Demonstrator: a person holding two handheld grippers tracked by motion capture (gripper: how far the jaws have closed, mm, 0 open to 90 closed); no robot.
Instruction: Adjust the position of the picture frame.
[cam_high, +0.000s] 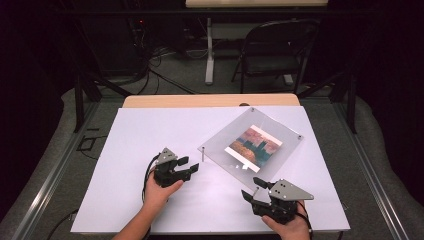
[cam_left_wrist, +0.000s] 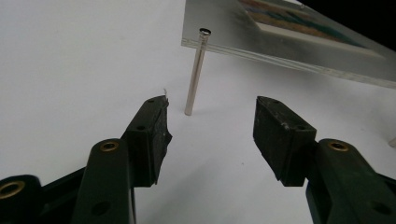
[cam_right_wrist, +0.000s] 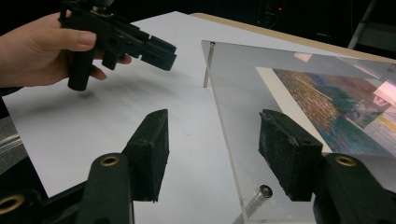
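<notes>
A clear acrylic panel with a colourful picture under it stands raised on thin metal posts on the white table cover. My left gripper is open just left of the panel's left corner post. In the left gripper view that post stands upright a little beyond the open jaws, with nothing between them. My right gripper is at the panel's near corner. In the right gripper view its jaws stand open astride the panel's edge, above the near post, and the pads do not touch it.
The white sheet covers a wooden table whose far edge shows. Beyond it stand a folding chair and a white table leg, with cables on the floor. The person's hand and left gripper appear across the sheet in the right gripper view.
</notes>
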